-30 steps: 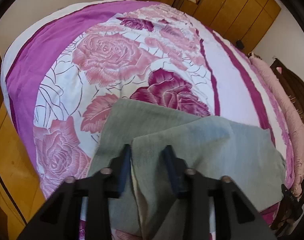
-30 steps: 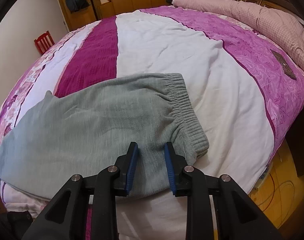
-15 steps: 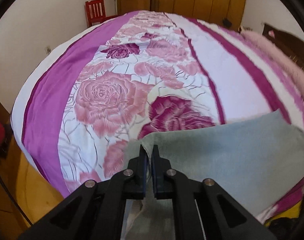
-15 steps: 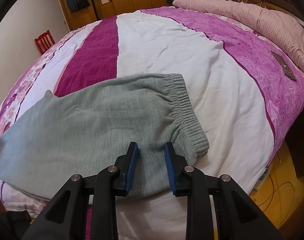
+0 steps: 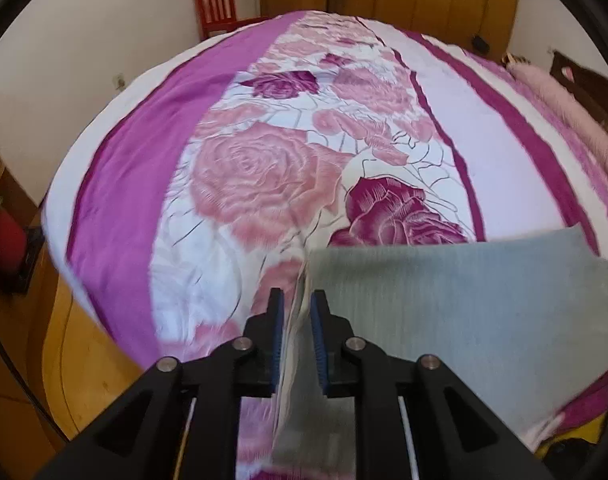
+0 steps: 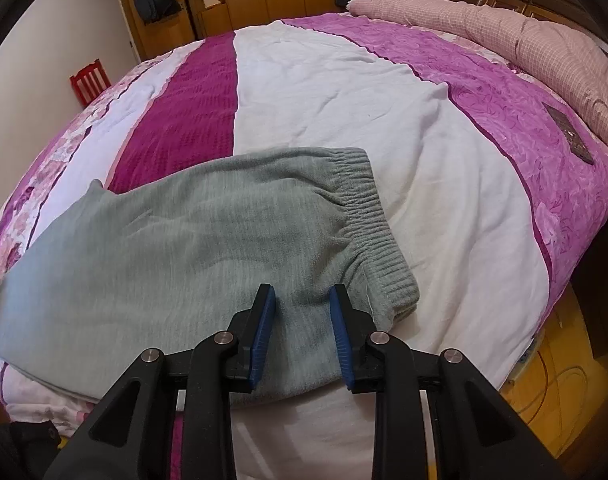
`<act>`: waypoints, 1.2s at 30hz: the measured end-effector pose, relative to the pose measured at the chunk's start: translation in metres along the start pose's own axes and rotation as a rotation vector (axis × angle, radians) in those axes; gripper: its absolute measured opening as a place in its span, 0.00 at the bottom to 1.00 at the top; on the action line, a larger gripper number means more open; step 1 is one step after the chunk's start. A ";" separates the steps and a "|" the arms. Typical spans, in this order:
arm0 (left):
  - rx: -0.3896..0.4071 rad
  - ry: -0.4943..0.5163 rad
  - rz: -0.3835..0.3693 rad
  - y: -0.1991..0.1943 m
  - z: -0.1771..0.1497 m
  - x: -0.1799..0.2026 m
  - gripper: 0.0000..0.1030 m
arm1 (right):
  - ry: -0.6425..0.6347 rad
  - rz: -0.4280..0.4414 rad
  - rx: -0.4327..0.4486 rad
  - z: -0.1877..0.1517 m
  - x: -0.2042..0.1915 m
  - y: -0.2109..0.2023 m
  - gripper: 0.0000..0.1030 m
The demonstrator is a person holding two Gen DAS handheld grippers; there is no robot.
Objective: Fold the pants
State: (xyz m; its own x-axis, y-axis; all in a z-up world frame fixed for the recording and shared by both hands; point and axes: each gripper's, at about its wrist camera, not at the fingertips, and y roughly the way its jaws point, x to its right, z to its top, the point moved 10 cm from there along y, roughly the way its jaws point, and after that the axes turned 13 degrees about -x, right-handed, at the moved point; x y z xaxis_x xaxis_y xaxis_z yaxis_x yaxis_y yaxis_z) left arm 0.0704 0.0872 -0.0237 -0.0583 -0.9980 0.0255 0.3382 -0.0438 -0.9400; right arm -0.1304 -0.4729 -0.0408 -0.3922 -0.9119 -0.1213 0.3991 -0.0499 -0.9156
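Item: grey pants point(image 6: 176, 248), lying flat on the bed point(image 6: 443, 200), long axis left to right, waistband point(image 6: 367, 216) rightward. Our left gripper point(image 5: 295, 312) pinches the leg-end edge, jaws nearly closed. Our right gripper point(image 6: 300, 308) hovers, jaws wide, empty. Step: lengthwise fold; next, we judge, carry hems toward waistband.

Even, soft indoor light; no glare. Left wrist view motion-blurred, right sharp. Strong fisheye bending, dark vignette at corners.
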 end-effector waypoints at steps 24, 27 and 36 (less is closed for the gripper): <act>-0.072 -0.042 -0.096 -0.011 -0.074 0.028 0.16 | 0.058 0.064 0.004 -0.007 0.012 -0.018 0.28; -0.062 -0.036 -0.123 -0.019 -0.069 0.036 0.16 | 0.093 0.081 0.012 -0.010 0.021 -0.024 0.28; -0.055 -0.037 -0.111 -0.015 -0.059 0.051 0.29 | 0.221 0.112 0.040 -0.022 0.056 -0.039 0.50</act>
State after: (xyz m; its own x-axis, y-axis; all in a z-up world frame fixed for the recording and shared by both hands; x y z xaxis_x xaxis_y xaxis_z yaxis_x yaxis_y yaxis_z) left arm 0.0068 0.0394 -0.0287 -0.0579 -0.9881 0.1422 0.2793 -0.1528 -0.9480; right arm -0.1857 -0.5129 -0.0205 -0.5134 -0.8016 -0.3065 0.4815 0.0266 -0.8760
